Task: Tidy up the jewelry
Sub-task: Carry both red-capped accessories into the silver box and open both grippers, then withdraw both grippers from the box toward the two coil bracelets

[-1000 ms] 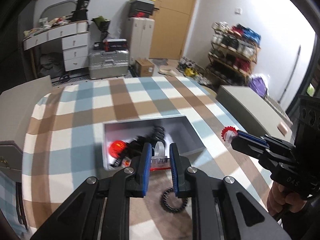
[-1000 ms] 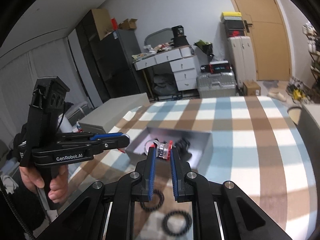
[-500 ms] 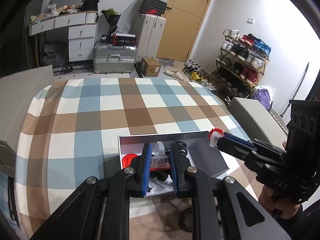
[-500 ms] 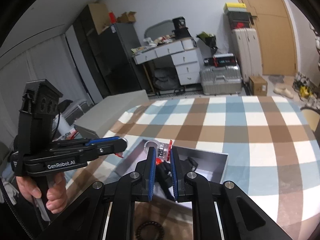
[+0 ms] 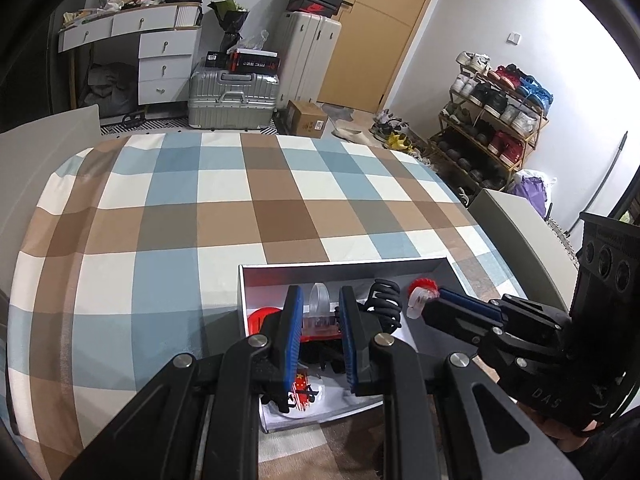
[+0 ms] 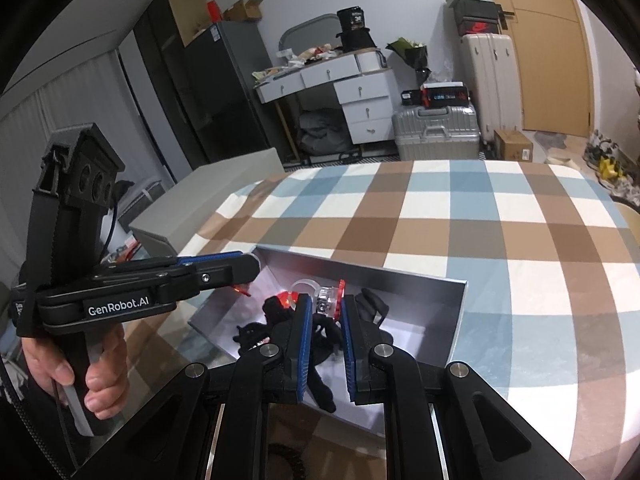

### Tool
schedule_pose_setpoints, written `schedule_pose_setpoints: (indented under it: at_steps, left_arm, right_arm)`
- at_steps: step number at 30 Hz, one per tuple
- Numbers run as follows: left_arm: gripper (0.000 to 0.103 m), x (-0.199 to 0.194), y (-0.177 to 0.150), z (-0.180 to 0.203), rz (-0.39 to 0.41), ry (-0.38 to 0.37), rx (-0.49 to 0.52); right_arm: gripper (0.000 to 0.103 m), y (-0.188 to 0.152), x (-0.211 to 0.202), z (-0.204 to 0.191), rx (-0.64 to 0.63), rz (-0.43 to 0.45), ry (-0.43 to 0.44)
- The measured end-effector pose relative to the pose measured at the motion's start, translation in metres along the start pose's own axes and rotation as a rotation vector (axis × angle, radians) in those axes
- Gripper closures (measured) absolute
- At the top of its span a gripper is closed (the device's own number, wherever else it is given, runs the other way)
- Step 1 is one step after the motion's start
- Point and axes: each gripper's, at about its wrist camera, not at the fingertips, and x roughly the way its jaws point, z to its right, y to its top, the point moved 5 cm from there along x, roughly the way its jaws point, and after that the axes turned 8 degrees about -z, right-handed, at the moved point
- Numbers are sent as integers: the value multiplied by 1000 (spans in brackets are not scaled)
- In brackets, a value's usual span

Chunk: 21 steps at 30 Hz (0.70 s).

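Covering the table is a checked cloth point(image 5: 224, 216), blue, brown and white squares, and on its near part sits an open grey box point(image 5: 344, 270) with white floor. Both tools hang over that box.

Left gripper point(image 5: 319, 312): blue pads clamped on a clear-and-red clip point(image 5: 320, 320), which spans the gap between the pads, above the box's middle. In the right wrist view the same gripper point(image 6: 250, 268) comes in from the left, level, tip over the box's left corner; only a red sliver of the clip point(image 6: 242, 290) shows under its tip. A hand point(image 6: 76, 364) wraps its handle.

Right gripper point(image 6: 323, 312): pads clamped on a small clear piece with a red toothed rim point(image 6: 330, 300), held above the box's point(image 6: 456, 320) interior. From the left wrist view this gripper point(image 5: 428, 304) enters from the right, with the red-rimmed piece point(image 5: 420, 296) sticking out past its tip, over the box's right half.

Inside the box, loose:
- black coiled hair tie point(image 5: 384, 304), right of centre
- black tangle of items point(image 6: 256, 332) on the floor, cannot tell what each one is
- red round piece point(image 5: 258, 318) at the left wall
- small clear badge with red flag print point(image 5: 306, 392) near the front wall

A dark ring point(image 6: 288, 456) lies on the cloth outside the box, mostly hidden under the right gripper's frame.
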Motion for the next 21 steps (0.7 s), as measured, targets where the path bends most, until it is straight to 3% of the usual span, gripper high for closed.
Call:
schedule_pose_setpoints:
  at_steps: [11, 13, 15, 18, 19, 21]
  left_arm:
    - [88, 7, -4, 0, -27, -9, -4]
    - [73, 8, -5, 2, -42, 13, 12]
    - [52, 5, -5, 2, -22, 44, 16]
    - [50, 0, -7, 5, -14, 14, 16]
    - [49, -1, -7, 6, -11, 20, 18]
    - [48, -4, -10, 10, -4, 49, 34]
  right_arm:
    - [87, -6, 5, 0, 7, -12, 7]
    - [87, -6, -2, 1, 9, 10, 1]
    - [85, -5, -10, 3, 15, 28, -7]
    - [76, -7, -22, 7, 34, 52, -16]
    - [70, -9, -25, 8, 44, 56, -17]
    - [69, -12, -29, 10, 55, 58, -19]
